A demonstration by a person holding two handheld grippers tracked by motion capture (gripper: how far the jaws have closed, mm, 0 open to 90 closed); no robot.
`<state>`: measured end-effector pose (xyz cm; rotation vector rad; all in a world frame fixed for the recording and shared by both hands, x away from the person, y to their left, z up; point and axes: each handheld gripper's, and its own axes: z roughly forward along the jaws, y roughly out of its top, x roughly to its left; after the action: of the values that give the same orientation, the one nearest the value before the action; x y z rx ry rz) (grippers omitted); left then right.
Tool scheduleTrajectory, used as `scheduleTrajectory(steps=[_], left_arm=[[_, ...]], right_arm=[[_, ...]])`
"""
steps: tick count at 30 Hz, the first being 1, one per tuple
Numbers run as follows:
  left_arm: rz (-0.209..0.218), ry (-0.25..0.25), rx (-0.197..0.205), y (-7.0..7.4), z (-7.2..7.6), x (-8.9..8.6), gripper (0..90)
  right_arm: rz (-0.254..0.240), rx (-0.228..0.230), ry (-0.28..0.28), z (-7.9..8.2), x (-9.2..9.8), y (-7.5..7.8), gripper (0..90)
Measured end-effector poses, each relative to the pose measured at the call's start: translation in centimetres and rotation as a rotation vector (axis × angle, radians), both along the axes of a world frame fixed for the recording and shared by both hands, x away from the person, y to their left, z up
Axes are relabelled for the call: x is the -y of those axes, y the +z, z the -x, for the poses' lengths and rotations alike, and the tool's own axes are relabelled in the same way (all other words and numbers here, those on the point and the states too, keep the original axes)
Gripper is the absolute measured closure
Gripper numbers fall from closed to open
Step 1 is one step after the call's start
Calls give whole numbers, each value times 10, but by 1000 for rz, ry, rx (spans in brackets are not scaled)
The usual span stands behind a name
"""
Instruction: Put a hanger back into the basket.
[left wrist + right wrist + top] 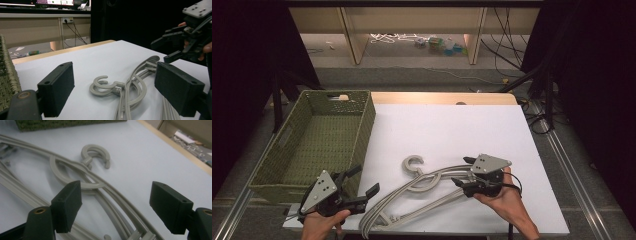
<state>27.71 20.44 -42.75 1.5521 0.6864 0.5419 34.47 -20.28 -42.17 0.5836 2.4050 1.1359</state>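
White table top, green woven basket at its left edge, open side up. The grey plastic hangers lie flat on the near half of the table as a nested stack, hooks pointing toward the far side, well apart from the basket.

My right gripper sits over the right shoulder of the stack, jaws spread with the hanger arms between them, pads not pressing. My left gripper hangs just beside the stack's left end, jaws wide, holding nothing.

Risks, biggest first:
- The stack is several hangers, loosely nested. If I close on the top arm alone, the rest likely stay behind or drag and fan out across the table.
- Gripping one shoulder puts the weight far from the pads; the stack may swing down and twist out.
- The hooks could snag the basket's rim on the way over.
- Thin, smooth arms may slip between flat pads.

Writing: none readable on hangers, basket or grippers. A screen in the far background of the left gripper view is probably showing text, too small to read.
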Motion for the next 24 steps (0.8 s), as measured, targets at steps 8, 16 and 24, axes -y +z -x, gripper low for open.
scheduleTrajectory(steps=[8, 16, 24], left_arm=[[-18, 8, -4, 1, 0, -1, 160], [-24, 4, -7, 0, 0, -1, 160], [-16, 6, -16, 0, 1, 0, 160]], right_arm=[[143, -99, 106, -37, -12, -12, 346], [271, -130, 171, -62, -23, -18, 438], [376, -108, 239, -68, -39, -28, 571]])
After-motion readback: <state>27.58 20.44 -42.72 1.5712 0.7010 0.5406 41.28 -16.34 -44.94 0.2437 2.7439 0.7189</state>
